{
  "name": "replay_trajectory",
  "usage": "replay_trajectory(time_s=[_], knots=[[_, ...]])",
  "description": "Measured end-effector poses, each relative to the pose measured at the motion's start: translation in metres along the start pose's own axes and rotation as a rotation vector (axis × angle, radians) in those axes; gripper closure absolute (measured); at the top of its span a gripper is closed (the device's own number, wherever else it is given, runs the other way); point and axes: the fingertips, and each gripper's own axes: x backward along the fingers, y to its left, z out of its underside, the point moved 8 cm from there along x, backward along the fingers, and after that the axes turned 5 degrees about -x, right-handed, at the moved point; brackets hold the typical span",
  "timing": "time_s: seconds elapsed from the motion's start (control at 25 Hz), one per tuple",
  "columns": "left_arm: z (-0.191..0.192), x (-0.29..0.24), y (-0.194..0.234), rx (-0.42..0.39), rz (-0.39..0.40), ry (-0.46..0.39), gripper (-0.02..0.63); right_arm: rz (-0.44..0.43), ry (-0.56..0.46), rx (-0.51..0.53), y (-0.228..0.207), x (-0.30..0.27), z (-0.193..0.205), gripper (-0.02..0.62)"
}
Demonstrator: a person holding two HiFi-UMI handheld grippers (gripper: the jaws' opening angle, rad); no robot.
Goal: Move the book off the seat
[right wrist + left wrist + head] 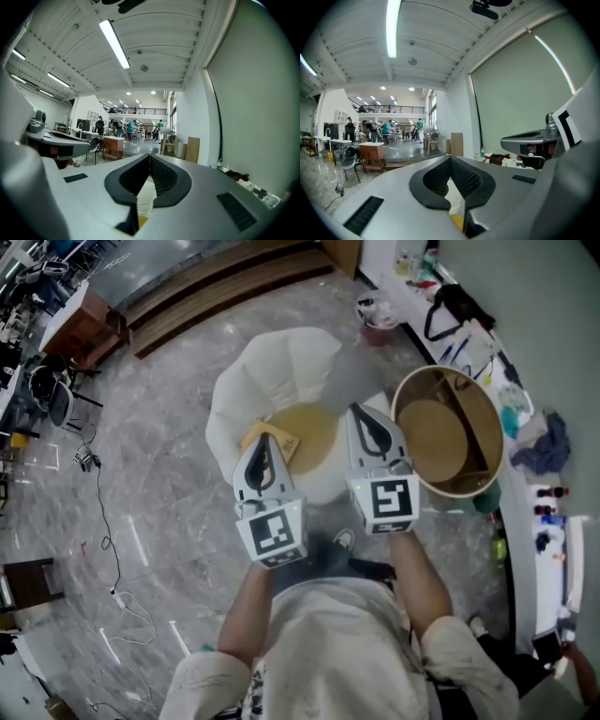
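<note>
Book [287,442] on yellow seat [316,427], round wooden tub [457,489] (round board [433,440] inside), left gripper [263,440] and right gripper [356,412] both closed.

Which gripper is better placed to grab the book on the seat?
Left: the left gripper hangs over the book, while the right gripper is off to its side. Both jaws are shut.

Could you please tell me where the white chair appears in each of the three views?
Head view: the white chair is at upper centre, its yellow seat towards the person.
Left gripper view: low centre, a white sliver in the slot below the shut jaws' tips.
Right gripper view: low centre, a white sliver in the same slot.
Shared landmark: the brown wooden desk.
</note>
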Motion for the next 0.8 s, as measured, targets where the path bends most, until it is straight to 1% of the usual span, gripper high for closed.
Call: replay_trajectory(time_s=[0.12,0.32,0.52,0.68,0.8], knots=[[0.012,-0.009,0.016,0.022,-0.033,0.034,0.603,-0.043,0.023,0.015,0.012,-0.024,0.006,0.591],[0.028,-0.035,0.046,0.034,-0.087,0.051,0.603,-0.114,0.062,0.040,0.034,-0.073,0.016,0.591],[0.047,-0.065,0.090,0.047,-0.141,0.076,0.603,-0.184,0.120,0.059,0.068,-0.133,0.029,0.591],[0.070,-0.084,0.132,0.104,-0.179,0.137,0.604,-0.223,0.163,0.077,0.095,-0.178,0.043,0.591],[0.091,-0.097,0.155,0.138,-0.197,0.177,0.603,-0.253,0.210,0.101,0.115,-0.207,0.057,0.591]])
